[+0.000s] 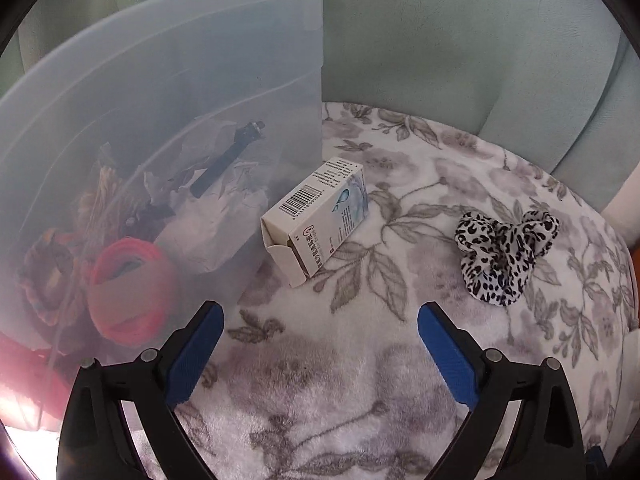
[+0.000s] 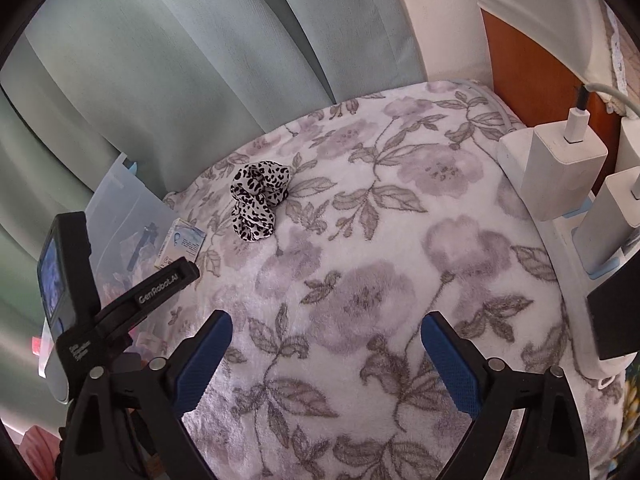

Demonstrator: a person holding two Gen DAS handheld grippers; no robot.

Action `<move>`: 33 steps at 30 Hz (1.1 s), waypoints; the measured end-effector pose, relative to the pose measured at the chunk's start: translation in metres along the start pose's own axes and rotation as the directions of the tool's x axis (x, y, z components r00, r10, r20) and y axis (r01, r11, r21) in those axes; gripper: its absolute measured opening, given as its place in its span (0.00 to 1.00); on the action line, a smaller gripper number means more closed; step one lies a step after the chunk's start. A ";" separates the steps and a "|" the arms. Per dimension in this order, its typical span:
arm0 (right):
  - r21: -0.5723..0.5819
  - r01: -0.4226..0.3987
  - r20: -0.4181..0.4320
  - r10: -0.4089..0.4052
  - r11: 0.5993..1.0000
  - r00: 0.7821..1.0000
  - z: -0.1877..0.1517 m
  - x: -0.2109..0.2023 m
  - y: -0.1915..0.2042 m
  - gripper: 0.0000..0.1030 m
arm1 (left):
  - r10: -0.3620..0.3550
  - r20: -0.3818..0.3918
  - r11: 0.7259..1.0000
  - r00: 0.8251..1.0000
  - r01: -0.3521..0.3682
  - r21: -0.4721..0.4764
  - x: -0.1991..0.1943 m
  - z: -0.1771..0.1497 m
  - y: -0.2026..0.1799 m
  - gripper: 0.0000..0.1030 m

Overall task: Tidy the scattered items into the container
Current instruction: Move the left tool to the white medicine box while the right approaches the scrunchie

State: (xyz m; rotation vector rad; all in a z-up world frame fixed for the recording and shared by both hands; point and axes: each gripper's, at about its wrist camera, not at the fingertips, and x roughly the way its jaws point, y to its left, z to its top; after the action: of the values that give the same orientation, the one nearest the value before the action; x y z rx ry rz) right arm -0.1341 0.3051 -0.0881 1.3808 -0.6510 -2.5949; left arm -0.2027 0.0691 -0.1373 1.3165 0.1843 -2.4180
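Note:
A small white carton (image 1: 316,220) with a barcode and blue drops lies on the floral blanket (image 1: 320,360), touching the wall of the clear plastic bin (image 1: 200,80). A black-and-white spotted scrunchie (image 1: 504,256) lies to its right. My left gripper (image 1: 320,320) hangs open and empty just short of the carton. In the right wrist view the scrunchie (image 2: 258,200) and the carton (image 2: 182,244) lie farther off, and the body of the left gripper (image 2: 132,300) shows low at the left. My right gripper (image 2: 326,332) stands open over bare blanket (image 2: 360,280).
The bin holds a pink coil (image 1: 128,288), a black stick-like item (image 1: 224,160), crumpled paper and dried flowers. Pale green cushions (image 2: 160,60) rise behind. White chargers (image 2: 556,160) on a power strip stand at the blanket's right edge, by a wooden panel (image 2: 528,60).

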 end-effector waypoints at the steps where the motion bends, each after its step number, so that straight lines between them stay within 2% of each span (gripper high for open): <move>1: 0.000 0.002 -0.004 -0.002 1.000 1.000 0.000 0.001 -0.001 0.94 | 0.011 -0.004 1.000 1.000 -0.011 -0.007 0.004 0.001 -0.001 0.95; 5: 0.001 0.011 -0.016 -0.011 1.000 1.000 -0.001 0.004 -0.005 0.94 | 0.000 -0.043 1.000 0.999 -0.002 -0.028 0.024 0.006 -0.003 0.95; 7: 0.005 0.014 -0.019 -0.014 1.000 1.000 -0.002 0.003 -0.008 0.94 | -0.018 -0.037 1.000 0.999 0.017 -0.022 0.027 0.006 -0.004 0.95; 13: 0.021 0.025 -0.022 -0.024 0.999 0.999 -0.002 0.002 -0.014 0.94 | -0.124 -0.047 0.992 0.991 0.126 0.020 0.036 0.013 -0.014 0.95; 18: 0.012 0.039 -0.022 -0.039 0.999 0.999 0.001 -0.001 -0.015 0.94 | -0.174 -0.013 0.980 0.985 0.175 0.092 0.030 0.017 -0.028 0.95; 21: 0.017 0.042 -0.025 -0.042 0.999 0.999 0.002 -0.001 -0.016 0.94 | -0.251 0.004 0.962 0.968 0.249 0.108 0.023 0.017 -0.032 0.95; 23: 0.015 0.045 -0.030 -0.045 0.999 0.999 0.004 -0.001 -0.015 0.94 | -0.218 0.011 0.965 0.976 0.214 0.149 0.017 0.015 -0.039 0.95; 25: 0.004 0.043 -0.030 -0.043 0.999 0.999 0.005 0.000 -0.012 0.94 | -0.188 -0.005 0.973 0.982 0.187 0.136 0.016 0.014 -0.035 0.95; 29: -0.018 0.039 -0.025 -0.040 0.999 0.999 0.009 0.001 -0.006 0.94 | -0.078 0.010 0.992 0.997 0.076 0.101 0.015 0.011 -0.020 0.95; 33: -0.033 0.011 -0.014 -0.011 0.999 1.000 0.021 0.007 0.004 0.94 | -0.054 0.004 0.995 0.999 0.054 0.081 0.025 0.017 -0.014 0.95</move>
State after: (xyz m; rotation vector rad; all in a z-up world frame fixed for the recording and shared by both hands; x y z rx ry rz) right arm -0.1556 0.3061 -0.0812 1.3957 -0.5979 -2.5894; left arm -0.2333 0.0702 -0.1493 1.3547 0.1229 -2.4987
